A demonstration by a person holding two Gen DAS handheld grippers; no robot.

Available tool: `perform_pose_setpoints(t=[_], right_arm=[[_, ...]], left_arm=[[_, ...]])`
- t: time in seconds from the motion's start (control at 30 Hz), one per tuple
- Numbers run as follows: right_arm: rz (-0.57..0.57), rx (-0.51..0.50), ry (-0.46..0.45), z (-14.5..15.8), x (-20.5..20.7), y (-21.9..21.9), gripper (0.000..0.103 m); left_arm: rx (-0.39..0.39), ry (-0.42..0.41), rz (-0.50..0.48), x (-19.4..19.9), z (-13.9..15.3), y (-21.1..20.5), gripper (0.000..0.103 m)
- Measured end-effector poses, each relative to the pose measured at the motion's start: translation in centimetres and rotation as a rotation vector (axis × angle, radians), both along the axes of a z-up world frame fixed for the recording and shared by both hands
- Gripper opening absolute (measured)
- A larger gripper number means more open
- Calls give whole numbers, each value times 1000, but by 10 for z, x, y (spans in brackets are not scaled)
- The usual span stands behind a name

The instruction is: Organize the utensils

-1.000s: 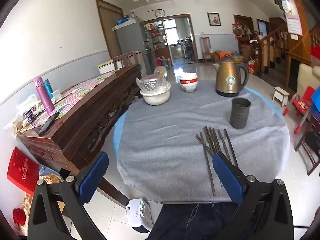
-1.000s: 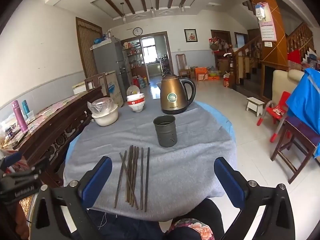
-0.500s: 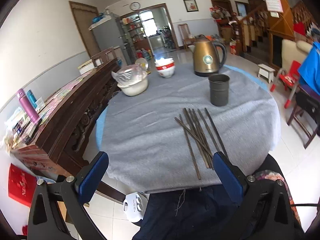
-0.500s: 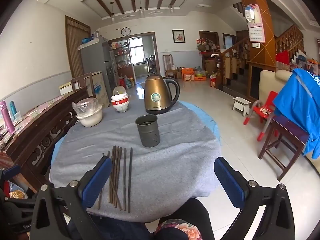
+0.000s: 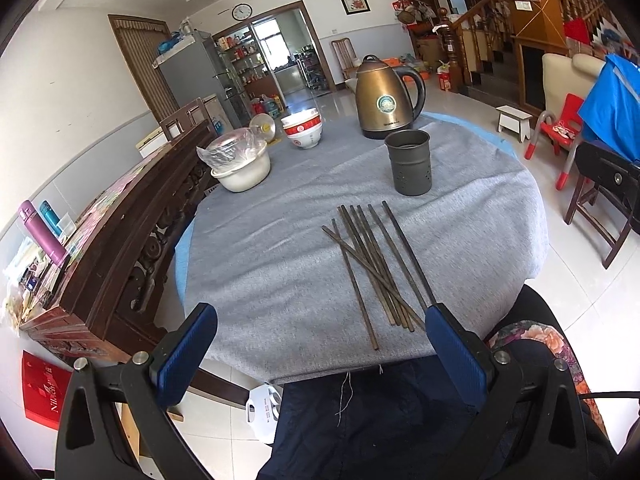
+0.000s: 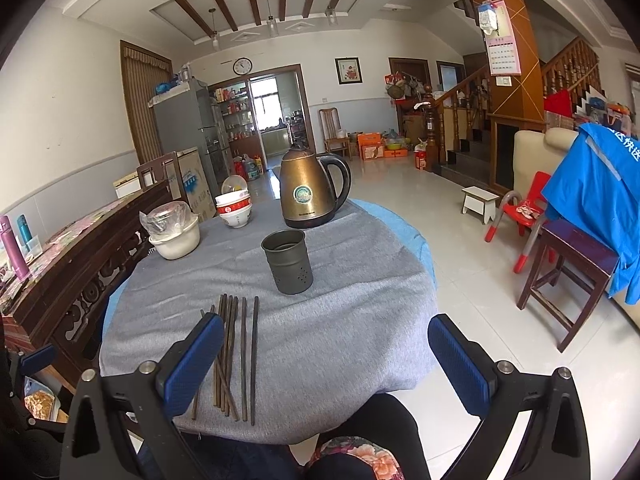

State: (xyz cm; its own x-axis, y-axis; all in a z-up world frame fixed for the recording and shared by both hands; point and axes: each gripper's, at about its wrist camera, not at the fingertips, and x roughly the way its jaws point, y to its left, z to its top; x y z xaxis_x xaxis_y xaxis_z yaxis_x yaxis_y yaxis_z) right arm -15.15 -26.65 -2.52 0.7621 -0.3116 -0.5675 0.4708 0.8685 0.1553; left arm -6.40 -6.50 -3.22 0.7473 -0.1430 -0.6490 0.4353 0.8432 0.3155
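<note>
each hand-held gripper (image 5: 322, 334) (image 6: 325, 346): black frame, silver screws, blue ribbed pads (image 5: 456, 350).

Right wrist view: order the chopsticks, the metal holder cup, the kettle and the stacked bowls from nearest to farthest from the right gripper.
From the right gripper:
1. chopsticks, lying by its left finger.
2. metal holder cup, upright mid-table.
3. kettle at the far edge, and stacked bowls far left: too close to call.
</note>
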Motion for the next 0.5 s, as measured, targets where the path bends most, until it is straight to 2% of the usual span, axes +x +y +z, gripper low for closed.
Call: perform_pose_setpoints(t=[0.5], right_arm=[[24, 2, 1, -5, -5, 9, 103]], left_arm=[[-24, 11, 30, 8, 0, 9, 103]])
